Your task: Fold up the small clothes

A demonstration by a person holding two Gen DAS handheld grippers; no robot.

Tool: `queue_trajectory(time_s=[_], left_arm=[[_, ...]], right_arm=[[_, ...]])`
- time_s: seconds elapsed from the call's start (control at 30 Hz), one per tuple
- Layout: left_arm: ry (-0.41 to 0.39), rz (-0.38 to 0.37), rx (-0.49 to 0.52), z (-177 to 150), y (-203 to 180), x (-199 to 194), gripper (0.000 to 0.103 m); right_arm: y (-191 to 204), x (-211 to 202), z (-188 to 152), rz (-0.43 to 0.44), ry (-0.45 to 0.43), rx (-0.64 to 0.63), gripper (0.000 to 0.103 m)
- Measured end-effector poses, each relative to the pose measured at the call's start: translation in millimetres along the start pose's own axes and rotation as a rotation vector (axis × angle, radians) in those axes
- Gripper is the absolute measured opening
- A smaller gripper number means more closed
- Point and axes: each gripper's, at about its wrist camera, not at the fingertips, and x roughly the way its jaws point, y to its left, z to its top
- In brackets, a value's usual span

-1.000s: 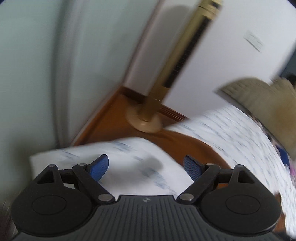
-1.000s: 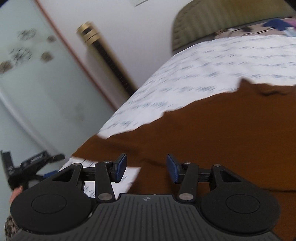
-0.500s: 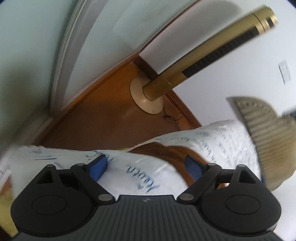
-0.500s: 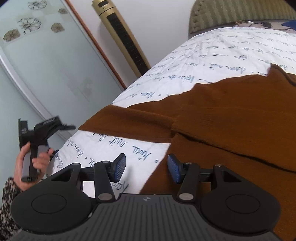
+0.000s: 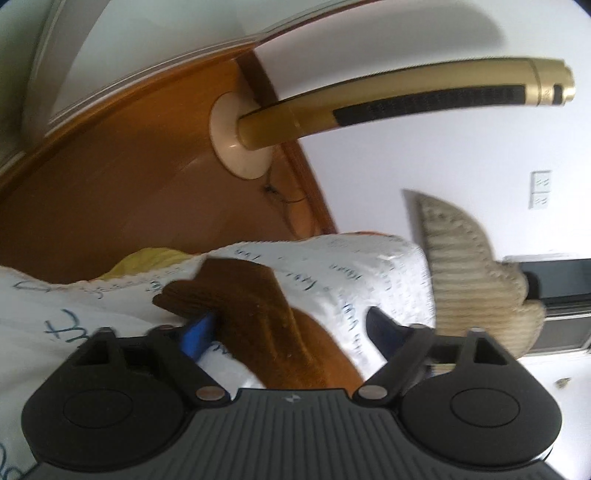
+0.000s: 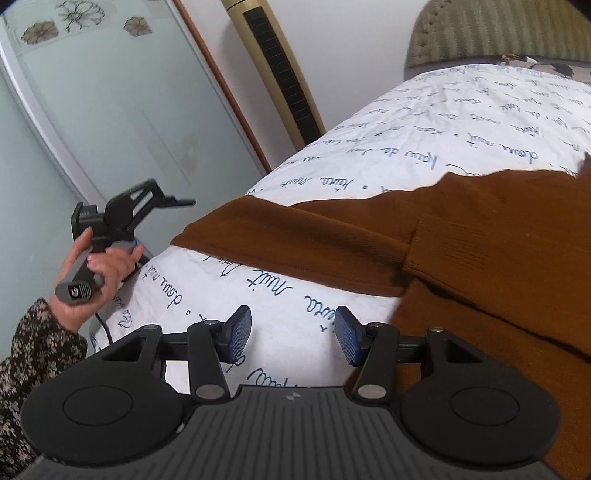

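Brown knit sweater (image 6: 480, 251) lies spread on the bed, over a white bedspread (image 6: 424, 122) printed with dark script; one sleeve runs out to the bed's edge, its cuff (image 5: 221, 291) folded back on itself. We note the left gripper (image 5: 291, 325) with its fingers spread wide, the cuff end lying between them and just beside the blue pad (image 5: 195, 332) — nothing is pinched. The right gripper (image 6: 293, 334) has its fingers spread too, over bare bedspread just beside the sweater's lower hem. From the right wrist we see the left hand (image 6: 96, 273) gripping its tool's handle off the bed's corner.

Around the bed: a padded ribbed headboard (image 6: 498, 33), a gold tower fan (image 5: 406, 99) on a cream round base, orange-brown wood floor (image 5: 110, 184), a frosted glass door with flower decals (image 6: 92, 92), a white wall with a switch plate (image 5: 540, 190).

Against half a second ago — the left view has swung so the cuff now sits between the fingers, where before mostly bedspread showed there. The right gripper's view has shifted only a little, onto more bedspread.
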Motion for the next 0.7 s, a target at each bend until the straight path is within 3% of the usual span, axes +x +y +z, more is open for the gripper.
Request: queue_trajectory(time_s=[0.13, 0.4, 0.57, 0.7], left_arm=[[0.0, -0.025, 0.064, -3, -2, -5, 0.045], [-0.014, -0.083, 0.104, -10, -6, -21, 0.04], [-0.038, -0.084, 0.108, -10, -6, -33, 0.041], [-0.079, -0.045, 0.153, -13, -3, -55, 0.041]], right_arm=[[8, 8, 2, 0.004, 0.007, -0.022, 0.052], [55, 47, 30, 0.063, 0.002, -0.156, 0.052], [109, 93, 51, 0.109, -0.01, -0.35, 0.052], [146, 137, 57, 0.046, 0.01, -0.545, 0.052]])
